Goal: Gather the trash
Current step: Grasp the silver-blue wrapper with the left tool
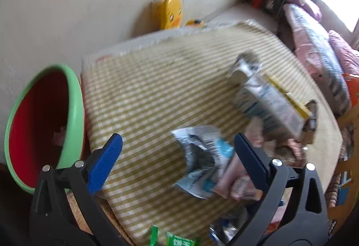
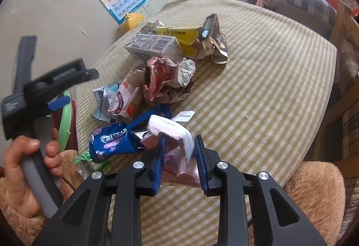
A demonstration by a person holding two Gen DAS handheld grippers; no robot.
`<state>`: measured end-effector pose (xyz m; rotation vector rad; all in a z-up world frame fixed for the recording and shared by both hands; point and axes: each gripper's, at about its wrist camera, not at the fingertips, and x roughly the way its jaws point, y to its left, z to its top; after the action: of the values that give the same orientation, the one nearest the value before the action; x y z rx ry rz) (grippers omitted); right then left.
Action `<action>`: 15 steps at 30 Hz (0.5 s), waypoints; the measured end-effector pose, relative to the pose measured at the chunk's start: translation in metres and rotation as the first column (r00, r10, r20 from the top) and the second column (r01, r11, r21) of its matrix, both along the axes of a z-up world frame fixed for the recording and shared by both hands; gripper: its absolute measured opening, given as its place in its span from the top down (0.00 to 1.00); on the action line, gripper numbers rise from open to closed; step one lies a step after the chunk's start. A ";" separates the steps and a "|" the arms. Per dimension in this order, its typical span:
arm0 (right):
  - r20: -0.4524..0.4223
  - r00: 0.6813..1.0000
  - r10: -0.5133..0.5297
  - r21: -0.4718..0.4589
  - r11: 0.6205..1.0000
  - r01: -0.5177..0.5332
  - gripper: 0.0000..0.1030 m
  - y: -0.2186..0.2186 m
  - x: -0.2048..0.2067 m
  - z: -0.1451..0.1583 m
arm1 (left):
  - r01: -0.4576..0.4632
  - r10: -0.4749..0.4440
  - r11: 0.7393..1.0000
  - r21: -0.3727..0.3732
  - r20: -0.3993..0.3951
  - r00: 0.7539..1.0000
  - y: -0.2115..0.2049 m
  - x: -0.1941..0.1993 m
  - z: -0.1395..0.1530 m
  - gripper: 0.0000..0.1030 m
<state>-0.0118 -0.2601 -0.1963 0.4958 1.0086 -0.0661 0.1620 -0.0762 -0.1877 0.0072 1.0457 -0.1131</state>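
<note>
Right claw (image 2: 180, 162) pinches pink wrapper (image 2: 177, 145) between its pads.

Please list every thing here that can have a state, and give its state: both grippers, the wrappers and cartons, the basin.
left gripper: open, holds nothing.
right gripper: shut on pink wrapper.
Oreo wrapper: crumpled, lying on the table.
grey carton: lying on its side.
green-rimmed basin: tilted, beside the table.

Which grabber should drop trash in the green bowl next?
Probably the right gripper: it is shut on the pink wrapper, ready to drop. The left gripper is open and holds nothing, though the green bowl is on its side.
</note>
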 end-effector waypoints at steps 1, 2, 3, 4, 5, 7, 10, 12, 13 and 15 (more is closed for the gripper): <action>-0.004 1.000 -0.005 0.018 1.000 0.005 0.72 -0.003 0.000 -0.002 | -0.006 0.006 1.000 0.004 -0.019 1.000 0.001 0.002 -0.006 0.05; -0.010 1.000 -0.013 0.030 0.999 0.013 0.71 -0.006 0.000 -0.004 | -0.006 0.006 1.000 0.004 -0.036 0.999 0.002 0.004 -0.011 0.05; -0.012 1.000 -0.023 0.037 0.999 0.024 0.64 -0.008 0.000 -0.006 | 0.000 0.000 1.000 -0.003 -0.059 0.998 0.002 0.005 -0.016 0.05; -0.010 0.999 -0.032 0.042 0.999 0.032 0.57 -0.011 0.000 -0.007 | 0.009 -0.010 1.000 -0.009 -0.083 0.997 0.001 0.005 -0.022 0.05; -0.009 0.999 -0.040 0.046 0.998 0.040 0.54 -0.012 0.000 -0.008 | 0.016 -0.017 1.000 -0.013 -0.095 0.995 0.000 0.005 -0.026 0.05; -0.008 0.999 -0.044 0.053 0.998 0.044 0.53 -0.014 -0.001 -0.009 | 0.032 -0.033 0.999 -0.009 -0.106 0.994 -0.004 0.003 -0.032 0.05; -0.008 0.999 -0.044 0.052 0.998 0.045 0.50 -0.015 -0.001 -0.009 | 0.054 -0.054 0.999 -0.006 -0.109 0.993 -0.010 0.004 -0.038 0.06; -0.006 0.999 -0.046 0.051 0.998 0.046 0.49 -0.016 -0.002 -0.009 | 0.071 -0.074 0.997 -0.028 -0.115 0.991 -0.011 0.005 -0.039 0.26; -0.005 0.999 -0.047 0.053 0.997 0.047 0.47 -0.016 -0.003 -0.009 | 0.089 -0.094 0.995 -0.045 -0.120 0.988 -0.013 0.003 -0.039 0.32; -0.006 0.999 -0.046 0.056 0.997 0.046 0.44 -0.017 -0.002 -0.009 | 0.121 -0.124 0.992 -0.036 -0.101 0.987 -0.016 0.000 -0.036 0.54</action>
<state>-0.0143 -0.2768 -0.2055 0.5703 1.0059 -0.0804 0.1617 -0.0922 -0.2234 0.0392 1.1468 -0.2429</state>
